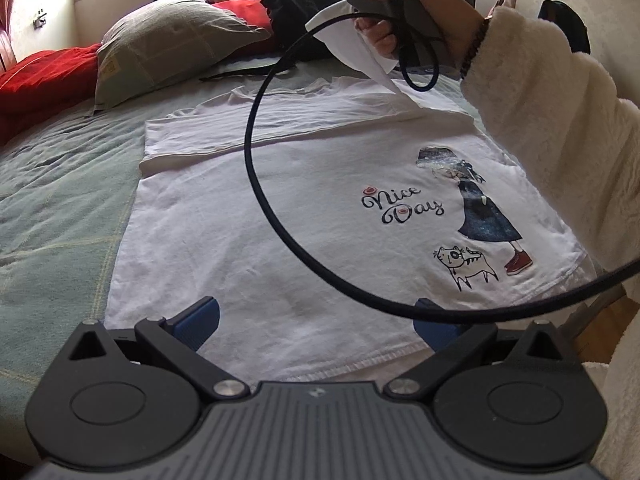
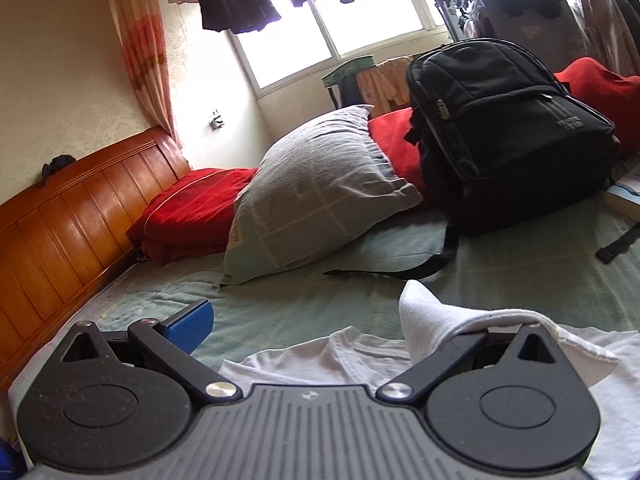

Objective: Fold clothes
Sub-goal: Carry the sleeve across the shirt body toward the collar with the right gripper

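A limp white T-shirt [image 1: 304, 216] is spread on the bed [image 1: 60, 200]; hems offer holds. Left gripper [image 1: 316, 320] jaws are held apart, right gripper [image 2: 316, 320] jaws likewise, cloth draped over one.

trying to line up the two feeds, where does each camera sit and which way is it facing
Left wrist: sits on the left gripper, open, low over the hem of the white t-shirt, looking up its length; shows the person's right hand, fluffy sleeve and a black cable.
Right wrist: sits on the right gripper, looking over the t-shirt's collar end toward the headboard and window; white cloth drapes its right finger.
Shared: t-shirt, grey pillow, black backpack, red bedding.
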### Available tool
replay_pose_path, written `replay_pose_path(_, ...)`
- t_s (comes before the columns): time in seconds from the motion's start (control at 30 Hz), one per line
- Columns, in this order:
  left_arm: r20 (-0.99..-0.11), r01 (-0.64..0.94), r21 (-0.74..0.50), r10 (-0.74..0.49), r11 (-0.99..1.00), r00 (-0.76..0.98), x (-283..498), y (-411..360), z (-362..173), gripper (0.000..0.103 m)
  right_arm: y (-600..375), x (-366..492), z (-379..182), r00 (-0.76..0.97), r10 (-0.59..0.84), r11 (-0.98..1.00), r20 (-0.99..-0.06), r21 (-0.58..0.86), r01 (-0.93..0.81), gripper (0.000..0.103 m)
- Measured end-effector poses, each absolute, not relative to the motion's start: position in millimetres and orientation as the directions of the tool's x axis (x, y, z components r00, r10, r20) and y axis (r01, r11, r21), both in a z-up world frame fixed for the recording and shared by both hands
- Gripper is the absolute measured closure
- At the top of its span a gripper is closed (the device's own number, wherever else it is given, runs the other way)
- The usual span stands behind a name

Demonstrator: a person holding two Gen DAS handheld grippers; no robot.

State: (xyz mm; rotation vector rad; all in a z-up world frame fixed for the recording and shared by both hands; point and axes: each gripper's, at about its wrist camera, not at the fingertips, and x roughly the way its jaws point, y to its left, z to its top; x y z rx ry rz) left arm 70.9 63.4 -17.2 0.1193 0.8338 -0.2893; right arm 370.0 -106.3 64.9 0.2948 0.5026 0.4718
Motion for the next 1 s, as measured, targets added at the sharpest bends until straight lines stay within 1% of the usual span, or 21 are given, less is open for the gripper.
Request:
replay_pose_path(0.3,-0.743,0.295,-0.007,-0.203,0.955,0.638,68,63,-17,0.001,-76,367,68,0.735,0.543,0.835,-0.406,0.353,-0.422,0.0)
replay_pose_path(0.57,-0.745,0.291,-0.007,-0.199,0.957,0.636,66,66,-19,0.001,-47,369,43,0.663,0.551,0.833,-0.507,0.292,-0.47,0.0)
replay_pose_path(0.73,-0.749,0.292,-0.01,-0.201,0.956,0.632,65,65,-21,0.001,-50,369,21,0.635,0.537,0.841,-0.556,0.289,-0.458,0.0)
replay_pose_path(0.87,-0.752,0.294,-0.013,-0.203,0.956,0.627,65,64,-23,0.001,-54,369,12,0.618,0.536,0.841,-0.575,0.299,-0.451,0.0)
replay_pose_path(1.0,-0.752,0.296,-0.017,-0.207,0.955,0.626,65,64,-24,0.001,-67,375,-1,0.539,0.613,0.789,-0.578,0.415,-0.453,0.0)
